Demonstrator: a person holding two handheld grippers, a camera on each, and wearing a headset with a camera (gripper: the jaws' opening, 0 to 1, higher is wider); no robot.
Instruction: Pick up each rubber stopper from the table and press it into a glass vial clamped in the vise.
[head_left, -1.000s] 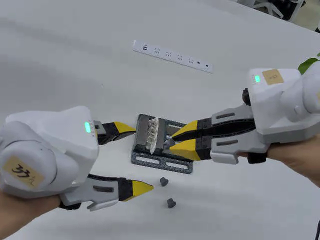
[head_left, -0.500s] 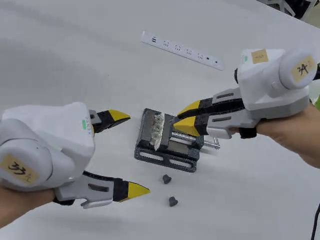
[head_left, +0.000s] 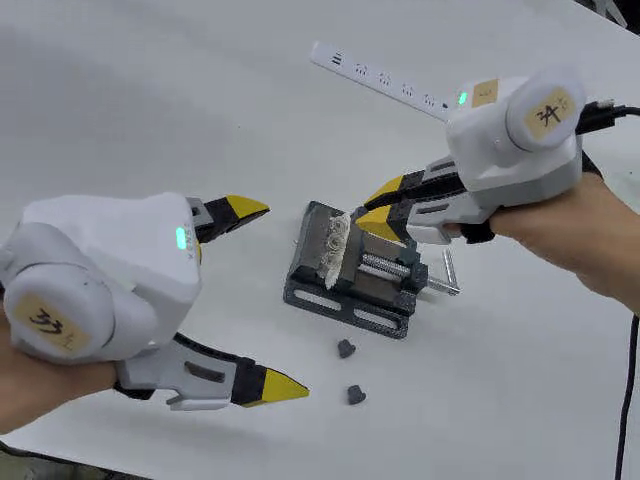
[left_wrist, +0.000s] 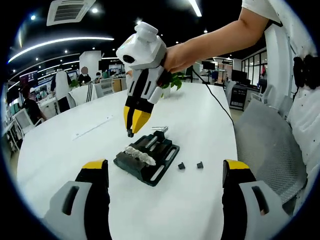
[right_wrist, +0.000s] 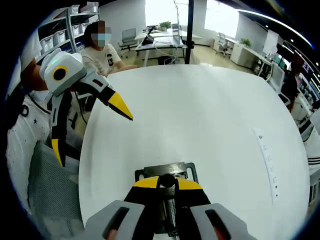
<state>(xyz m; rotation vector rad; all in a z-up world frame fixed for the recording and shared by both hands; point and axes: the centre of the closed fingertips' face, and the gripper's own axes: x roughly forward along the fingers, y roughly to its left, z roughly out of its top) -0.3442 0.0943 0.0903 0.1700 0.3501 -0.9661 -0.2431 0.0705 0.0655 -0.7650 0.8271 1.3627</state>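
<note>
Right gripper (head_left: 370, 208) lifted clear of vise (head_left: 350, 292) since a second ago, jaws clamped on one rubber stopper (right_wrist: 166, 180). Left gripper (head_left: 262, 297): jaws wide apart, empty. Two spare stoppers (head_left: 346, 348) on table (head_left: 150, 120) beside vise. Handwritten stickers: "33" left, "34" right.
</note>
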